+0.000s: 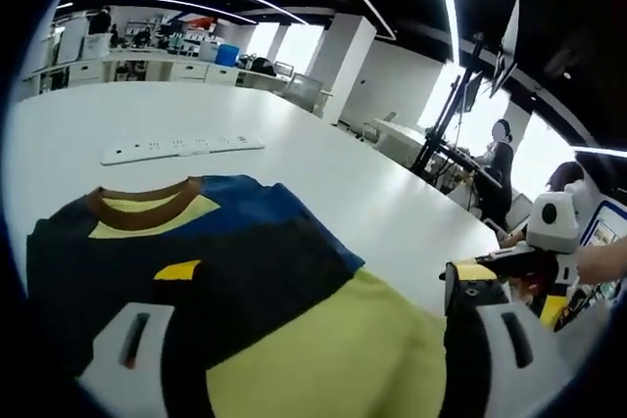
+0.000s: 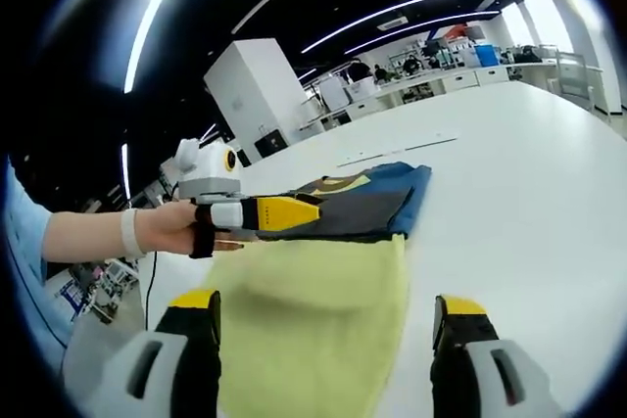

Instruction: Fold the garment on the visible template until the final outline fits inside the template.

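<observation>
Left gripper view: the left gripper (image 1: pixel 313 335) stands wide open, empty, over the T-shirt (image 1: pixel 235 281) spread on the white table (image 1: pixel 392 203).

Right gripper view: the right gripper (image 2: pixel 323 335) stands equally open, empty, its jaws straddling the yellow hem (image 2: pixel 313 320). Ahead, the left gripper reaches over the shirt's edge. I judge pinching matching corners keeps the fold square.

my left view's bottom edge cuts off the t-shirt's (image 1: pixel 245 291) yellow-green hem; the white strip (image 1: pixel 181 148) on the counter (image 1: pixel 392 203) is too small to identify.

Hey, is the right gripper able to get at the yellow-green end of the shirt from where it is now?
Probably yes. The right gripper is open, and the yellow-green end of the shirt lies flat between its jaws with nothing on top.
</observation>
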A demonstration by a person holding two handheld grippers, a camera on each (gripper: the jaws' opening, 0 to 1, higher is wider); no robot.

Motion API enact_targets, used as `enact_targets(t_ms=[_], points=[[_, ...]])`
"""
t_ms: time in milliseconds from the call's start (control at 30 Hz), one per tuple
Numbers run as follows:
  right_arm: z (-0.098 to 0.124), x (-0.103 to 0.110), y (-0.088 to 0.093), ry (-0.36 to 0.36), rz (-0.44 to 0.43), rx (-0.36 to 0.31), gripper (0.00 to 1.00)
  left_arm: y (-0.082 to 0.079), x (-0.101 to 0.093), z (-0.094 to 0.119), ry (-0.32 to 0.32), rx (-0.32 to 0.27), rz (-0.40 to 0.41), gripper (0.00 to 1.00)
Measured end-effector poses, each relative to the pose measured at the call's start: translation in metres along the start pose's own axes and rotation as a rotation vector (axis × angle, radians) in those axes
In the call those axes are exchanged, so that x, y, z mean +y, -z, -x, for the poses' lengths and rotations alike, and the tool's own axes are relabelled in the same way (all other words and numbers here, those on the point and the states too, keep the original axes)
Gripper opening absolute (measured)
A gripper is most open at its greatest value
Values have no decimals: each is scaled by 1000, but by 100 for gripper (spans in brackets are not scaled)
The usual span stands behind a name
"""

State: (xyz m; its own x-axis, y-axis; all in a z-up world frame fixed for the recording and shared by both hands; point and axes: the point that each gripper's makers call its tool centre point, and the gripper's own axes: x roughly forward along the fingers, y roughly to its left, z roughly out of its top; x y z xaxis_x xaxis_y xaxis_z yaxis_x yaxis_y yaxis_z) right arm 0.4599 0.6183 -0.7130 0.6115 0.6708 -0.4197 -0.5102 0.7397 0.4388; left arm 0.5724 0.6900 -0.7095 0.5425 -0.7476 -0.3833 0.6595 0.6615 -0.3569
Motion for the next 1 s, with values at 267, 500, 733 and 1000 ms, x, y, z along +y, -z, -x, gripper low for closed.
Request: enact_targets(t_ms=[267, 500, 733, 1000], points=[[2, 1, 1, 5, 51, 26, 90, 8, 9, 32, -27, 12, -39, 98], [5, -3, 9, 32, 217, 93, 88, 20, 20, 68, -59, 23, -80, 96], [8, -3, 18, 41, 287, 130, 87, 33, 32, 110, -102, 41, -124, 95], [14, -7, 23, 52, 328, 159, 87, 57, 34, 156, -136, 72, -148, 93]])
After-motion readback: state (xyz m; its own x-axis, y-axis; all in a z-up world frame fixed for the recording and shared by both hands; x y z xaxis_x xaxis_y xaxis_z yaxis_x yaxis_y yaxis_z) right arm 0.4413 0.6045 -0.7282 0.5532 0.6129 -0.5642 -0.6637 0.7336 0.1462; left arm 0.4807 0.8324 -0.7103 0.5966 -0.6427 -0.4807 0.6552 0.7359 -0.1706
